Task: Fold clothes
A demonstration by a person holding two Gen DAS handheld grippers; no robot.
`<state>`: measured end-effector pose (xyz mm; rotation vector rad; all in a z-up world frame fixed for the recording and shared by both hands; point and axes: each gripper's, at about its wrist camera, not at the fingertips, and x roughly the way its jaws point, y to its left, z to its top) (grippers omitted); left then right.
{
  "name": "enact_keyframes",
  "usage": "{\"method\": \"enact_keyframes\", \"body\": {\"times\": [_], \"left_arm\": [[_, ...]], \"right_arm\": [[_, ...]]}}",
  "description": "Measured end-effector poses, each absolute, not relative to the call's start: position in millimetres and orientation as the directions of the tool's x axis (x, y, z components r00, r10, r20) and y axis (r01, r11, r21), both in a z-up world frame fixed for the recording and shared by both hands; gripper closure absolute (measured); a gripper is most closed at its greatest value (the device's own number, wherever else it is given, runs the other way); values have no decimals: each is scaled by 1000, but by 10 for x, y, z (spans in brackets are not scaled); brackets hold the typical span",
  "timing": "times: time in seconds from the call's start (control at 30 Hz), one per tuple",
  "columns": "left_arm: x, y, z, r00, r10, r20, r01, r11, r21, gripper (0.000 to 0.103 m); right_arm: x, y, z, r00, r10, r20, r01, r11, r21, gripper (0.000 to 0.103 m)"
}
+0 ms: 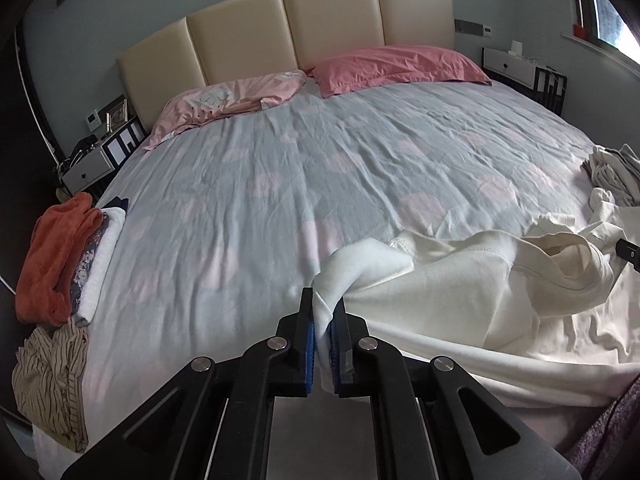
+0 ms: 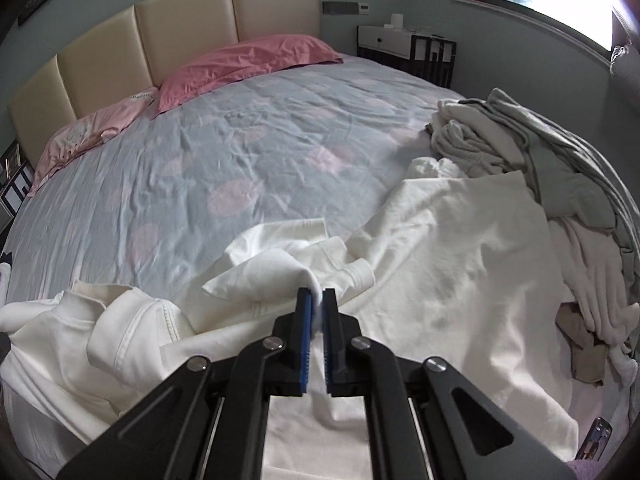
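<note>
A cream-white garment [image 1: 460, 292] lies crumpled on the near right part of the bed; it also shows in the right wrist view [image 2: 440, 264]. My left gripper [image 1: 323, 308] is shut on a bunched edge of this garment at its left end. My right gripper [image 2: 317, 304] is shut on another fold of the same garment, near its ribbed collar [image 2: 344, 264]. Both pinched parts are lifted slightly off the bed. A tip of the right gripper [image 1: 628, 252] shows at the right edge of the left wrist view.
The bed [image 1: 280, 184] has a grey-and-pink cover, two pink pillows [image 1: 396, 66] and a cream headboard. Folded clothes [image 1: 64, 256] are stacked at the left edge, with a striped garment [image 1: 52, 384] below. A pile of unfolded grey and white clothes [image 2: 540, 168] lies at the right. Nightstands flank the bed.
</note>
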<state>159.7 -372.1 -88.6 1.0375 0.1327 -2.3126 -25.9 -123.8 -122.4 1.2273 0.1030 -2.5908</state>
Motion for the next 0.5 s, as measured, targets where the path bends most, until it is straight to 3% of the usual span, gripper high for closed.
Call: {"method": "enact_keyframes", "body": {"times": [0.27, 0.5], "left_arm": [[1919, -3894, -267, -597, -482, -641, 592, -804, 54, 98], [2167, -4053, 680, -677, -561, -476, 613, -788, 56, 98]], "right_arm": [[-205, -1147, -604, -680, -226, -697, 304, -953, 12, 99], [-170, -1188, 398, -786, -272, -555, 336, -942, -13, 100]]}}
